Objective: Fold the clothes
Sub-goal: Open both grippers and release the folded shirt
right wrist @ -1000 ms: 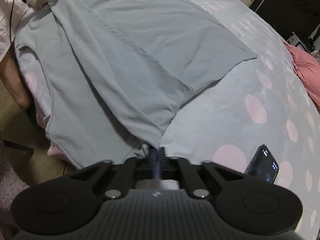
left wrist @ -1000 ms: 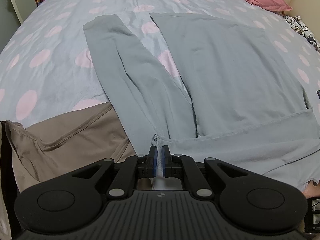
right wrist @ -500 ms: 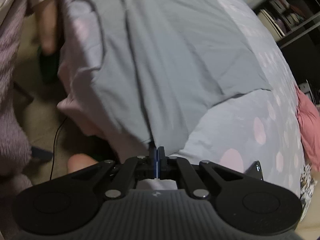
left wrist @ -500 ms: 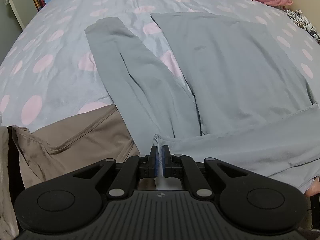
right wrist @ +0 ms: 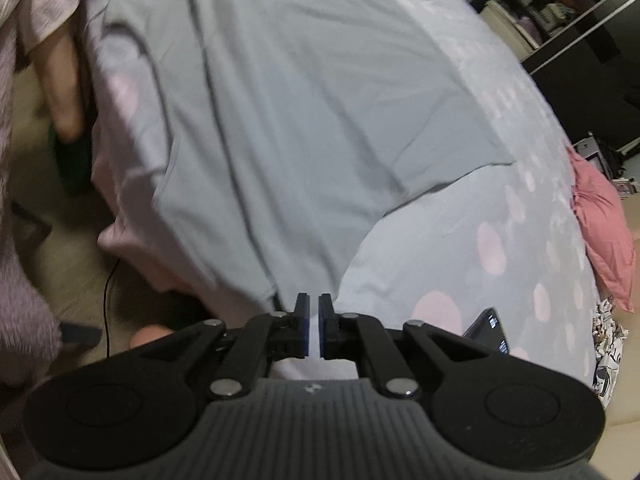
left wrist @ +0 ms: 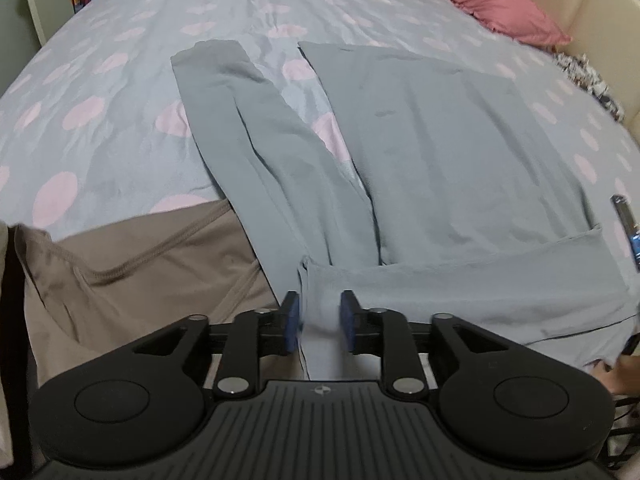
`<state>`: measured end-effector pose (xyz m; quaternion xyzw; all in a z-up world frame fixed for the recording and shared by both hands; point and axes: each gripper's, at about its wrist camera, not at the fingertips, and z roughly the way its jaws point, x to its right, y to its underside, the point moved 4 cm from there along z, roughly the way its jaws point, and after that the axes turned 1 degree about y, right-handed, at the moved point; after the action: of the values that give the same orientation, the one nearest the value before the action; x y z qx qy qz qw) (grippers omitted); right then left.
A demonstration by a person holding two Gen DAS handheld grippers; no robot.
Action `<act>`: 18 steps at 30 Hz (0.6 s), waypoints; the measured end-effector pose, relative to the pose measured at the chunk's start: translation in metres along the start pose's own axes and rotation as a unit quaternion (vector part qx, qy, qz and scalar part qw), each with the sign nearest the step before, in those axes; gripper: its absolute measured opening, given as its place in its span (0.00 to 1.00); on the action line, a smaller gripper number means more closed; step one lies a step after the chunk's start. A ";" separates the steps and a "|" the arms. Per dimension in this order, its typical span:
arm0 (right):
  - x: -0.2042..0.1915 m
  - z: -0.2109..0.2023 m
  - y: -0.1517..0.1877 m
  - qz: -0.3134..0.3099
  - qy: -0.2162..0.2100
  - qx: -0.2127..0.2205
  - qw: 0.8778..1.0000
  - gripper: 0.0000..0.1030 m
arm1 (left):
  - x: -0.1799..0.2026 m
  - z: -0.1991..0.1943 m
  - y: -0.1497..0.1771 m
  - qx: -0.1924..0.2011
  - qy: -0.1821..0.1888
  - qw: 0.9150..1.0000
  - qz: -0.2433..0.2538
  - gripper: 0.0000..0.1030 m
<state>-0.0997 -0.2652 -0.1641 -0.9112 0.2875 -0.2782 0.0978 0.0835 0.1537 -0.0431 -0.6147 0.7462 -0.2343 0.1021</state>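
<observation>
The grey long-sleeved top [left wrist: 460, 152] is lying on the bed [left wrist: 120, 80], long axis running away from the left gripper [left wrist: 320, 318], whose spread jaws are straddling its near fold; the right gripper [right wrist: 314, 326] is showing a narrow gap, empty.

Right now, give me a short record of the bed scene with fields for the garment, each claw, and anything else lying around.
surface: bed with a grey sheet dotted pink
garment: grey long-sleeved top spread flat, one sleeve lying away from the body
left claw: open, fabric of the top between its fingers
right claw: slightly open, holding nothing, at the top's edge
other clothing: tan garment beside the sleeve
pillow: pink pillow at the far end
phone: dark phone, screen lit, on the sheet
</observation>
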 end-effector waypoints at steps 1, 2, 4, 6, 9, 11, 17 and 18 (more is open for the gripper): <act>0.003 0.000 -0.003 0.007 0.004 0.004 1.000 0.13 | 0.000 -0.002 0.003 0.001 0.006 1.000 -0.003 0.27; 0.006 0.000 -0.006 0.015 0.007 0.007 1.000 0.16 | -0.001 -0.004 0.005 0.001 0.011 1.000 -0.006 0.29; 0.012 0.000 -0.011 0.029 0.014 0.015 0.999 0.22 | 0.001 -0.002 0.012 -0.012 0.016 1.000 -0.003 0.34; 0.018 0.001 -0.017 0.044 0.021 0.022 0.999 0.22 | 0.002 0.002 0.018 -0.025 0.015 1.000 0.002 0.34; 0.031 0.011 -0.026 0.077 0.031 0.025 0.996 0.25 | 0.003 0.010 0.023 -0.035 0.013 0.999 0.004 0.34; 0.040 0.019 -0.031 0.102 0.032 0.027 0.994 0.25 | 0.002 0.014 0.022 -0.040 0.017 0.999 0.001 0.29; 0.062 0.041 -0.040 0.166 0.025 0.042 0.985 0.24 | -0.002 0.012 0.023 -0.043 0.029 0.999 -0.004 0.03; 0.064 0.044 -0.043 0.173 0.022 0.045 0.984 0.24 | -0.003 0.009 0.024 -0.042 0.029 0.999 -0.005 0.03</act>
<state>-0.0111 -0.2668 -0.1575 -0.8360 0.4301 -0.2896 0.1794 0.0676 0.1574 -0.0627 -0.6153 0.7547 -0.2212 0.0532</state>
